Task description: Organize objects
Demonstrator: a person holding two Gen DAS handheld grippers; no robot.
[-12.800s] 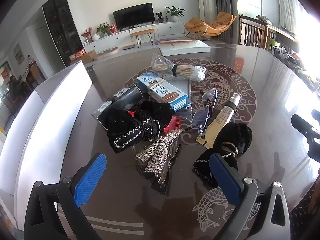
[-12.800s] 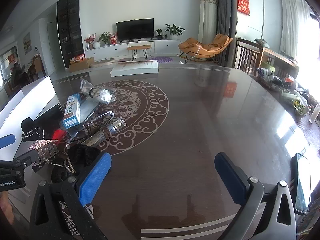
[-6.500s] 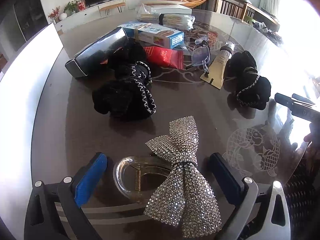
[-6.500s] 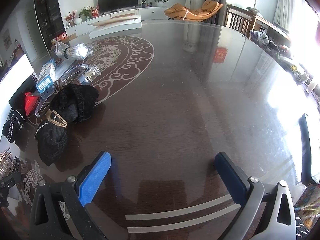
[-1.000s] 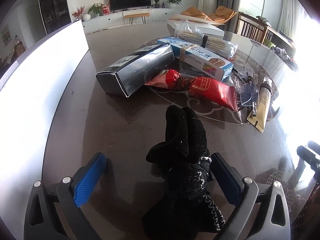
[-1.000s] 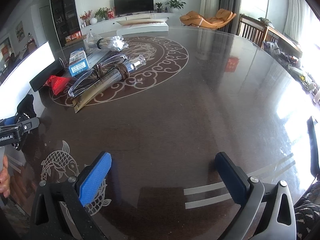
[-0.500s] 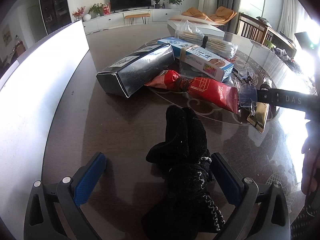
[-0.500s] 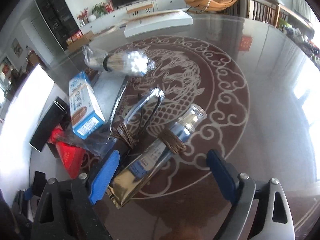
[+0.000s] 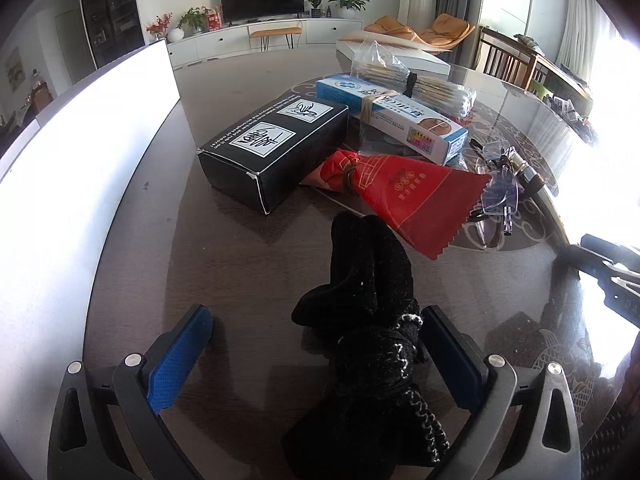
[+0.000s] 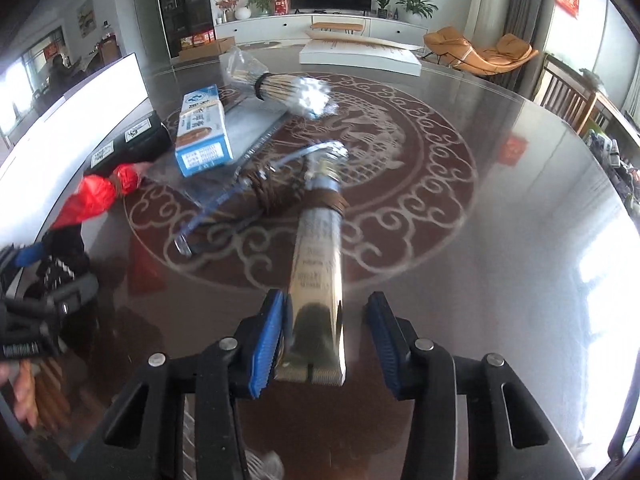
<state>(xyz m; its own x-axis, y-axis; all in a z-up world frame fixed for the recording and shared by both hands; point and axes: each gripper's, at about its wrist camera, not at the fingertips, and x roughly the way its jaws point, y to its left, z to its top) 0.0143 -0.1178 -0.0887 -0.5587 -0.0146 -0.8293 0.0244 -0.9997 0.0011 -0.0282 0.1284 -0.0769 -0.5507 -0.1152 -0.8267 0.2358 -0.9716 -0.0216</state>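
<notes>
My left gripper (image 9: 316, 354) is open, its blue pads either side of a black fuzzy hair bow (image 9: 372, 320) that lies on the dark table. My right gripper (image 10: 324, 338) is partly closed around the flat end of a gold tube (image 10: 318, 276); the left pad touches the tube, the right pad stands apart from it. A brown hair tie wraps the tube near its cap. Clear glasses (image 10: 256, 184) lie beside the tube. The glasses also show in the left wrist view (image 9: 498, 196).
A black box (image 9: 276, 148), a red packet (image 9: 400, 196), a blue-white box (image 9: 392, 116) and a bag of cotton swabs (image 9: 416, 84) lie behind the bow. A white panel (image 9: 72, 152) runs along the left. A white box (image 10: 360, 54) sits at the far edge.
My right gripper has moved in low over the gold tube and narrowed around its flat end. The left gripper and the black bow have stayed in place.
</notes>
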